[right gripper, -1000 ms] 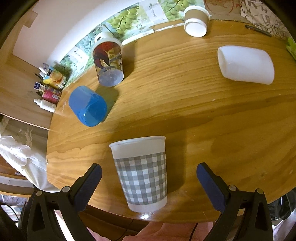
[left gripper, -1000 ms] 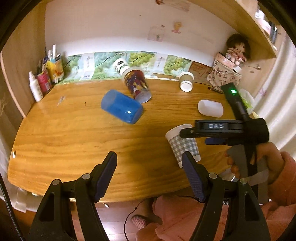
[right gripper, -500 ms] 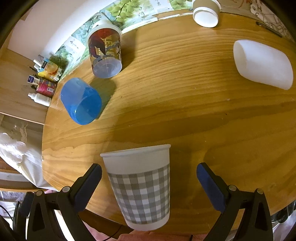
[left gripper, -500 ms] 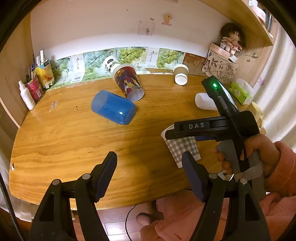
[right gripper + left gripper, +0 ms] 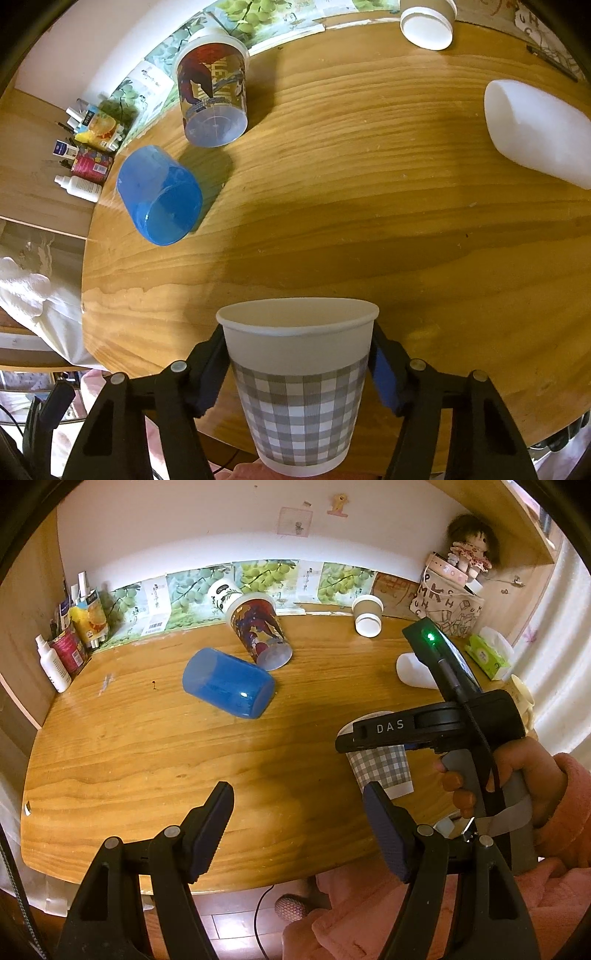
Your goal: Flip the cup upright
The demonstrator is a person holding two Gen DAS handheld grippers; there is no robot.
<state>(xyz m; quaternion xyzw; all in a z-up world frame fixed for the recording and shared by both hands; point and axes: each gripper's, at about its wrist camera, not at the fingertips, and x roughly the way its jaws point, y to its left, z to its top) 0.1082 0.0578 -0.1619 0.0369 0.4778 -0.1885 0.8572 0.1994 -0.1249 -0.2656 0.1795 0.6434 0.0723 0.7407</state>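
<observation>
A grey-checked paper cup (image 5: 299,373) stands upright at the near edge of the wooden table (image 5: 369,221). My right gripper (image 5: 297,373) is shut on it, one pad on each side below the rim. The left wrist view shows the cup (image 5: 380,764) partly hidden behind the right gripper's body. My left gripper (image 5: 299,823) is open and empty above the table's near edge, left of the cup. A blue cup (image 5: 227,686) lies on its side mid-table, seen too in the right wrist view (image 5: 159,199).
A printed plastic cup (image 5: 260,629) lies tipped behind the blue one. A white cup (image 5: 535,129) lies on its side at right. A small brown paper cup (image 5: 366,614) lies near the wall. Bottles (image 5: 62,653) stand at far left; a tissue pack (image 5: 487,655) at right.
My right gripper moved in around the checked cup and closed its pads onto it. The left gripper stayed open and drifted slightly back from the table.
</observation>
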